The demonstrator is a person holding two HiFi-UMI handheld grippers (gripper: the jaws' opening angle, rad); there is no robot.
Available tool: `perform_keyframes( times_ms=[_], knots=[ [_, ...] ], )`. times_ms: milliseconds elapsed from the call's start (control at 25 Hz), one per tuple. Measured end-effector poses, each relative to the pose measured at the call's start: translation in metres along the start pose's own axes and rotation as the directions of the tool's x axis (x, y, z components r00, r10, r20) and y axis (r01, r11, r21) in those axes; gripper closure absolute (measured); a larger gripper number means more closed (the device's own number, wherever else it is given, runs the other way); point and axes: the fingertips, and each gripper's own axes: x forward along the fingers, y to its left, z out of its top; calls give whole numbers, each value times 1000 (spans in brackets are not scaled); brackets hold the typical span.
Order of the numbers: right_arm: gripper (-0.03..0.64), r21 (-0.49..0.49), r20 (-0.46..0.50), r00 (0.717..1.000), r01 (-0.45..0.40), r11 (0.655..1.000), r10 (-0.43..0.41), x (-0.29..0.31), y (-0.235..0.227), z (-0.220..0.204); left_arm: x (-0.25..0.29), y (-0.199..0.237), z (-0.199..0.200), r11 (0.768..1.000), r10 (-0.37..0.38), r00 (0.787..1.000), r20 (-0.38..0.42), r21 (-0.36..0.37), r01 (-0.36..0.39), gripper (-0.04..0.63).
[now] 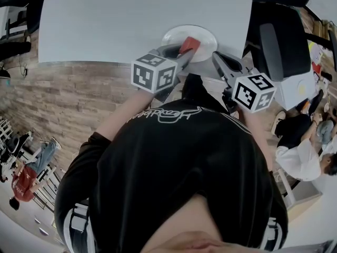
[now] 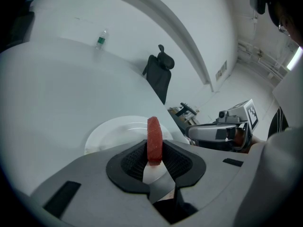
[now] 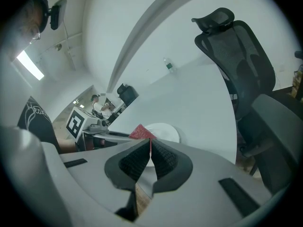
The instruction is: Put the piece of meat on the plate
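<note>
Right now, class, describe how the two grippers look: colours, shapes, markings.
The left gripper and right gripper have grey bodies and tapering jaws lined with black ribbed pads. Each carries a white cube printed with black square markers. The person wears a black top.

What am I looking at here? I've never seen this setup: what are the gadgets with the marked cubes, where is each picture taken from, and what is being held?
There is no robot. A person holds a hand tool with two fingers in each hand, and the marked cubes are part of those tools. The head view looks down from the person's head. The other two views ride on the tools and look along their fingers. On the white table lies a white plate. The left gripper is shut on a red piece of meat, held on edge over the plate. The right gripper is shut and empty, near the plate's edge. A bottle stands at the table's far side.
</note>
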Motion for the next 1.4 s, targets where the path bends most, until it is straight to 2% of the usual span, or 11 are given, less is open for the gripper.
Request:
perform_keyframes(
  times_ms=[520,1400],
  knots=[
    [603,14,8,1000,-2,1000,2,1,-2,-2,2,5,1,1000,15,1000,-15,7,-15,501],
    [603,19,-6,1000,-21,1000,21,4,-1,-4,1,18,2,993,101,995,-8,60,-100,423]
  ],
)
